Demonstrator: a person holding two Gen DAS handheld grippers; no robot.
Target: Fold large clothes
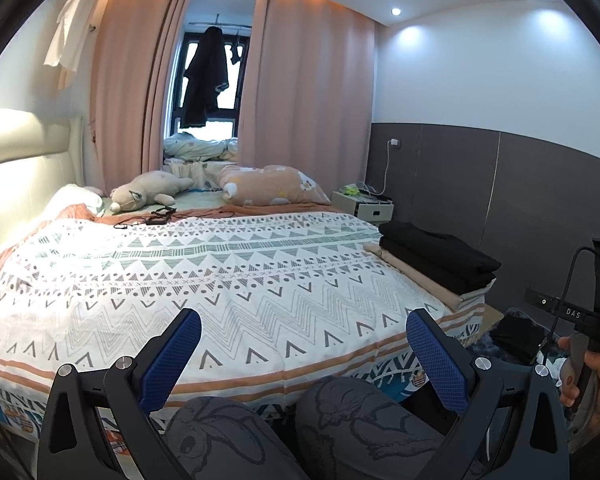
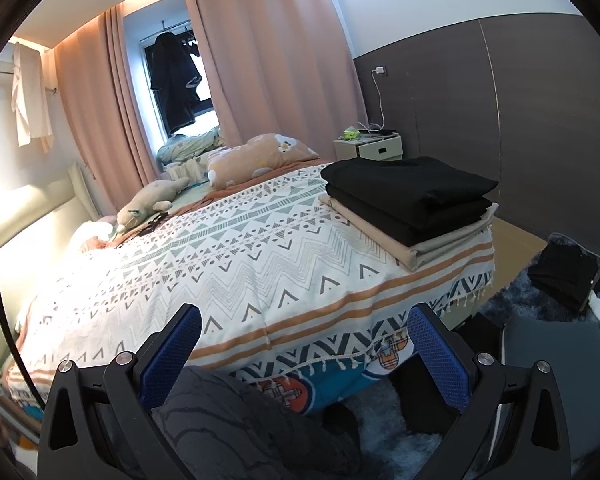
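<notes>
A stack of folded clothes, two black pieces (image 2: 410, 190) on a beige one (image 2: 440, 246), lies on the bed's right front corner; it also shows in the left wrist view (image 1: 436, 258). My left gripper (image 1: 304, 356) is open and empty, held over the bed's front edge above the person's knees. My right gripper (image 2: 304, 356) is open and empty, short of the bed's front edge, left of the stack. It shows from the side in the left wrist view (image 1: 584, 320), held in a hand. A dark garment (image 2: 562, 276) lies on the floor rug at the right.
The bed (image 1: 220, 280) has a white patterned cover. A plush toy (image 1: 148, 192), a pillow (image 1: 272, 186) and cables (image 1: 156, 216) lie at its far end. A nightstand (image 2: 370, 146) stands by the grey wall. A grey stool (image 2: 552, 364) stands on the rug.
</notes>
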